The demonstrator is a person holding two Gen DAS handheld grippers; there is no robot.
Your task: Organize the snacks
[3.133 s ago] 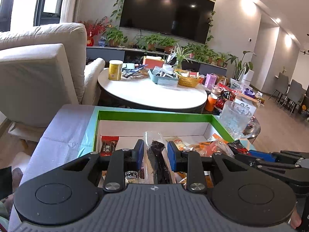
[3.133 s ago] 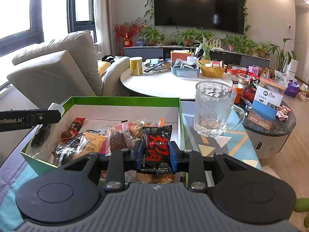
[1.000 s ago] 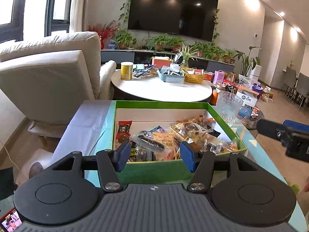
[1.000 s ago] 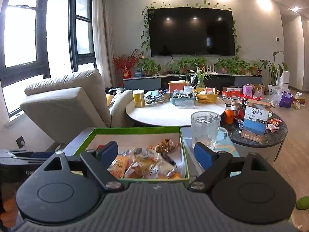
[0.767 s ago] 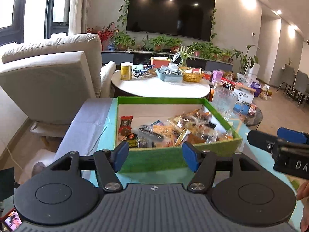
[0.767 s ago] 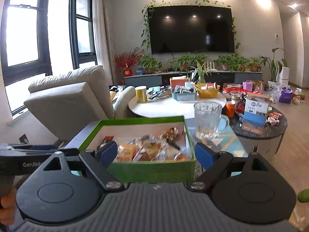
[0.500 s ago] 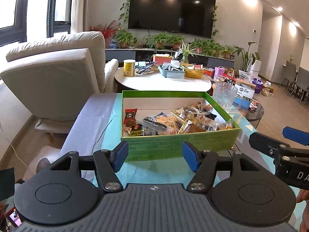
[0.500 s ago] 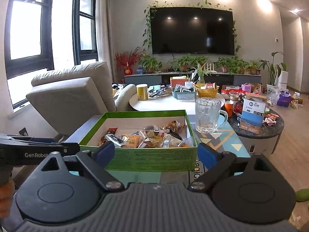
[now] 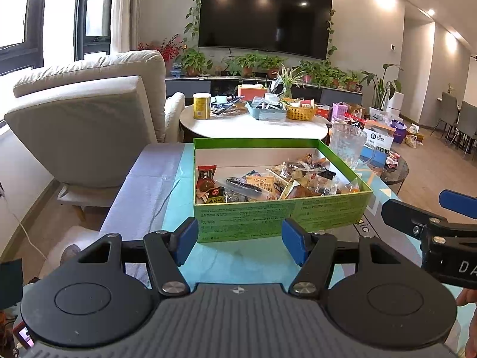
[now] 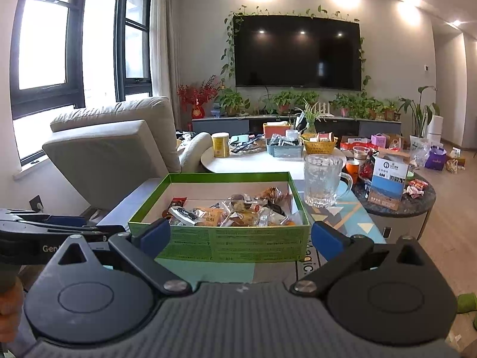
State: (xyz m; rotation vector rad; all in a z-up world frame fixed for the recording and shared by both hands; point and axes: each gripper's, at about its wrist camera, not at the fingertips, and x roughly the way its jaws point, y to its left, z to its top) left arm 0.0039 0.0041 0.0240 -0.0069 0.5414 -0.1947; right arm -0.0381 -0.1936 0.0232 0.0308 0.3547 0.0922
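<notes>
A green box (image 9: 277, 217) stands on a patterned table mat, holding several wrapped snacks (image 9: 268, 183); it also shows in the right wrist view (image 10: 232, 243) with the snacks (image 10: 229, 211). My left gripper (image 9: 240, 243) is open and empty, just in front of the box's near wall. My right gripper (image 10: 240, 238) is wide open and empty, also in front of the box. Each gripper shows at the edge of the other's view: the right one (image 9: 447, 208), the left one (image 10: 53, 226).
A glass mug (image 10: 323, 179) stands right of the box's far corner. A beige armchair (image 9: 89, 125) is at the left. A round white table (image 9: 253, 122) with a yellow tin, a basket and trays is behind. A dark side table (image 10: 399, 200) with packets is at the right.
Both grippers let go of snack packets into the box, opened, and drew back toward me. The box now lies farther ahead in both views.
</notes>
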